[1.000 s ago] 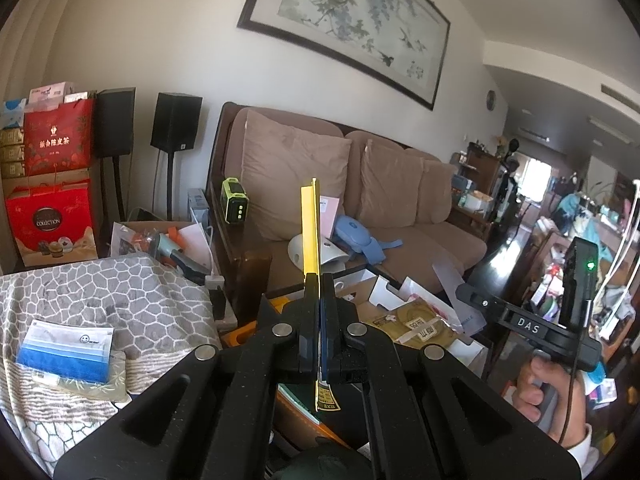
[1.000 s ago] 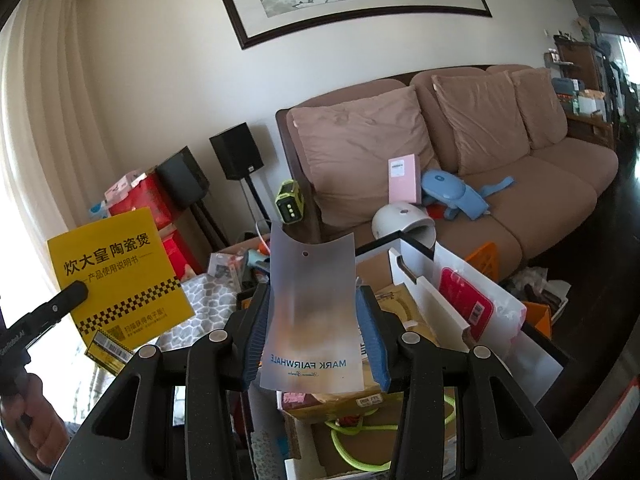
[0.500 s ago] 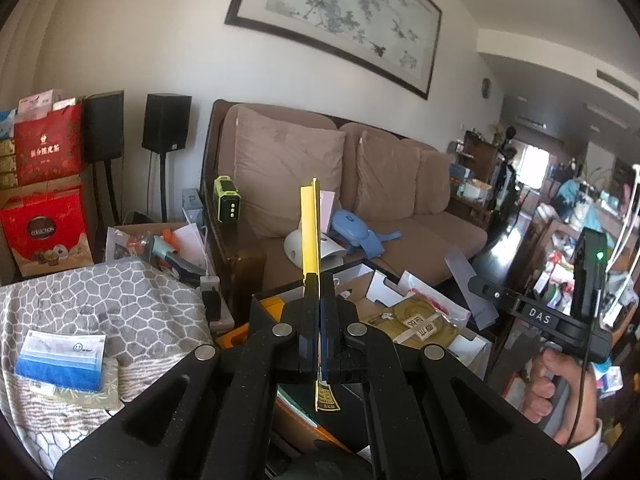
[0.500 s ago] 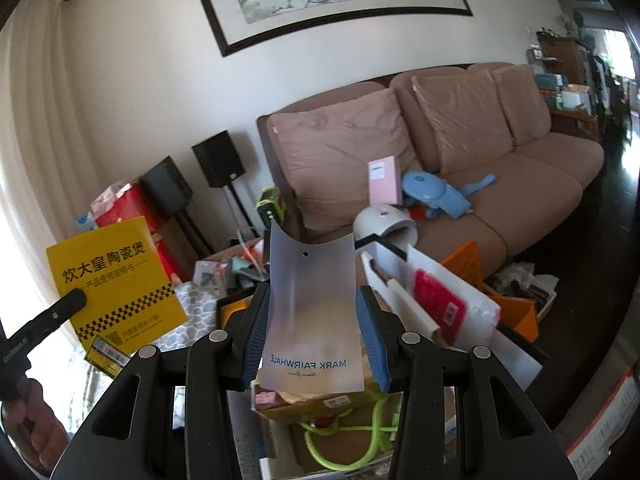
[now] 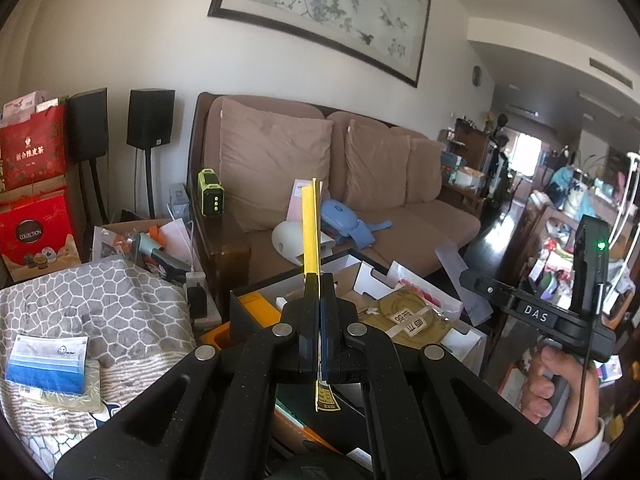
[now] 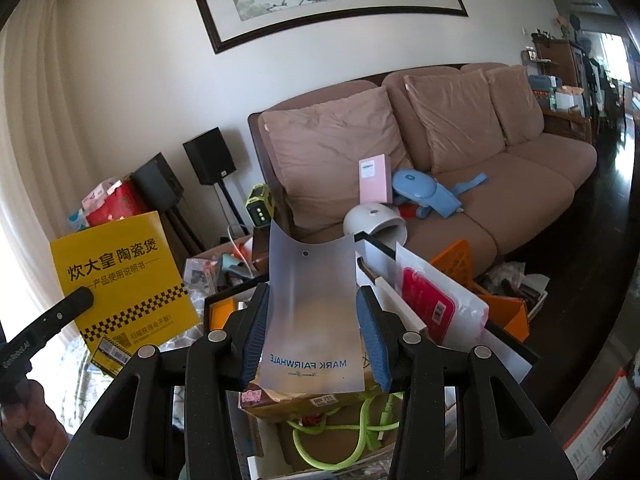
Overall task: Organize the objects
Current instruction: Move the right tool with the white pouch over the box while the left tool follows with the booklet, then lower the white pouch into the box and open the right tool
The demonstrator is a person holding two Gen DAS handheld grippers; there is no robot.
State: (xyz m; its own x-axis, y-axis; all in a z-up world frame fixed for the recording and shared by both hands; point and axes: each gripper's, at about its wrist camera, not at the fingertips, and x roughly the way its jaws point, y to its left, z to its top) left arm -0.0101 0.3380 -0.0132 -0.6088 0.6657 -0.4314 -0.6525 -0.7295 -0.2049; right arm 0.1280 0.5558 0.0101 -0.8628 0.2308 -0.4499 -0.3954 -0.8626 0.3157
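Since a second ago, the yellow booklet [image 5: 311, 232] has drifted slightly toward the sofa [image 5: 400, 224], pinched edge-on in the left gripper [image 5: 319, 320]. The right gripper [image 6: 314, 332] clamps a frosted plastic sleeve [image 6: 312, 316] above the cluttered box [image 6: 516, 354].
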